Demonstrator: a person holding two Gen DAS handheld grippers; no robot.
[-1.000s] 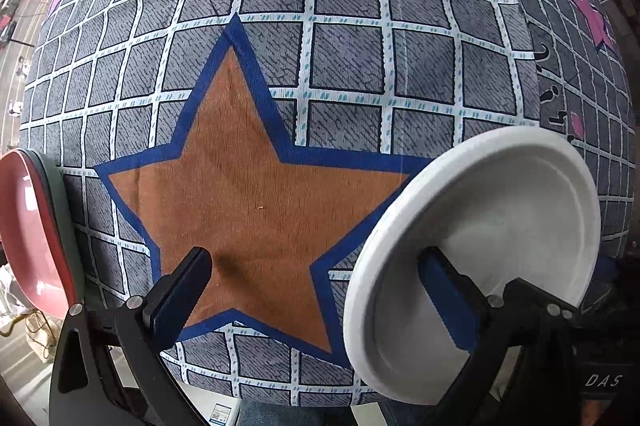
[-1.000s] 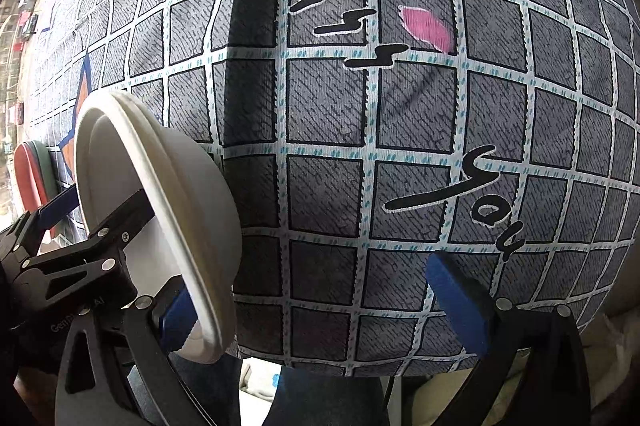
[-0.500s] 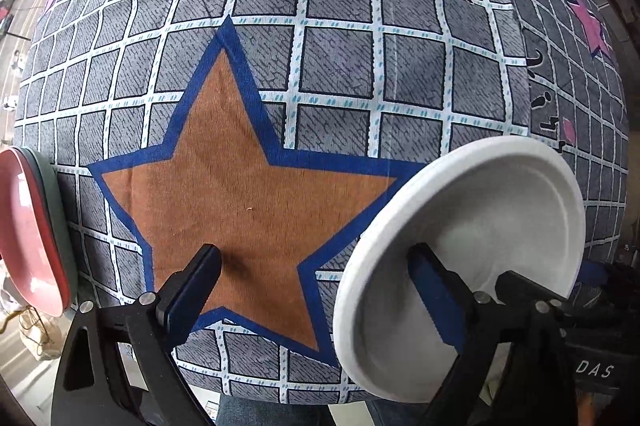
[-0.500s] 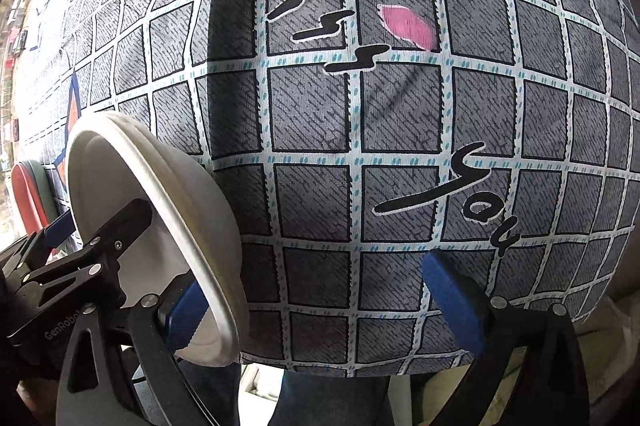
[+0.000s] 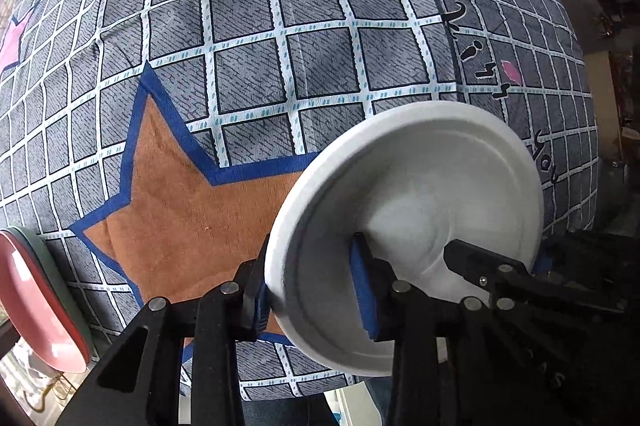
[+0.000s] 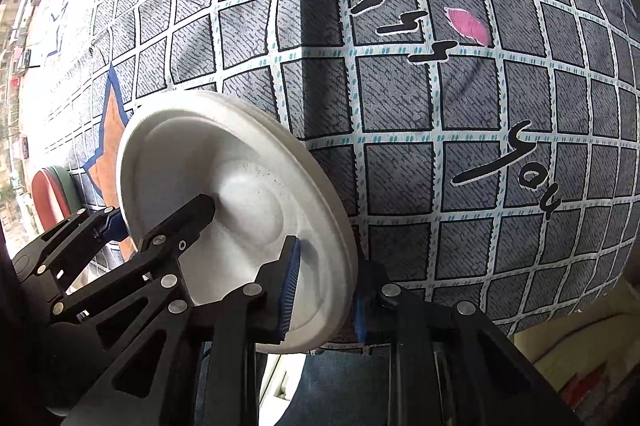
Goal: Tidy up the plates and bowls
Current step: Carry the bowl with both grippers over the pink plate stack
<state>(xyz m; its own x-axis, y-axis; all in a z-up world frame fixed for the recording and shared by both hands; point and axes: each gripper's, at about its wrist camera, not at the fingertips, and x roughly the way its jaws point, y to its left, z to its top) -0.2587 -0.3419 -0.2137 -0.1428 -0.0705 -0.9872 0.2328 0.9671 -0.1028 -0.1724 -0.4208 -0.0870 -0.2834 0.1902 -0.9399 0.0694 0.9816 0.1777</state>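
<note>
A white plate (image 5: 432, 210) is held on edge above the patterned cloth, and both grippers grip its rim. My left gripper (image 5: 316, 290) is shut on the plate's lower left rim. My right gripper (image 6: 324, 286) is shut on its lower right rim, and the plate (image 6: 224, 210) fills the left of the right wrist view. A red plate (image 5: 36, 302) stacked on a green plate (image 5: 52, 258) lies at the cloth's left edge; the stack also shows in the right wrist view (image 6: 50, 194).
A grey checked cloth (image 5: 280, 46) with an orange star (image 5: 180, 218) and black lettering (image 6: 420, 26) covers the table. The table's front edge runs just below both grippers. A cream surface (image 6: 580, 346) lies beyond the right edge.
Both grippers have closed: the left gripper's fingers went from wide open to clamped on the white plate's rim, and the right gripper's did the same. The plate has tilted more towards the cameras.
</note>
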